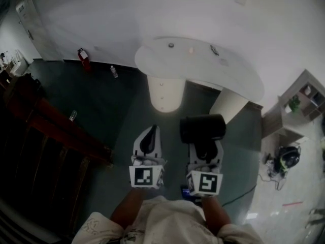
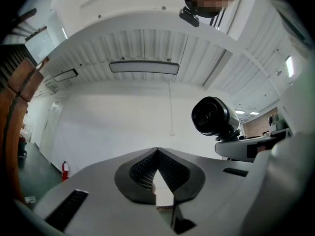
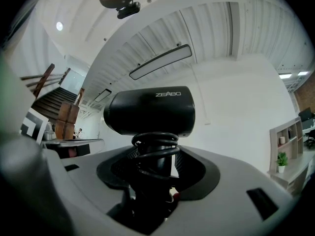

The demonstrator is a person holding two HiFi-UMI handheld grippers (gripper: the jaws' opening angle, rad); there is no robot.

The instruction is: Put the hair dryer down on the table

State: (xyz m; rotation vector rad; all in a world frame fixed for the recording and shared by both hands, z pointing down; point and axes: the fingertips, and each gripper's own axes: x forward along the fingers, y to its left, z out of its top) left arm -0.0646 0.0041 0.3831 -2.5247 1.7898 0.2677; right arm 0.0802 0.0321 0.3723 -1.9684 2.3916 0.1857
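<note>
Carry stage, set-down not yet begun: hair dryer (image 3: 150, 112) aloft over the floor, its handle with coiled cord clamped in the right gripper (image 3: 155, 167), jaws fairly wide. Left gripper (image 2: 157, 154) closed, empty. Next: forward to the white surface (image 1: 238, 78), well ahead, then down onto a bare part, away from the small items (image 1: 171, 45) there. Bottle (image 1: 114, 71) and fire extinguisher (image 1: 84, 57) off left, out of the path.
</note>
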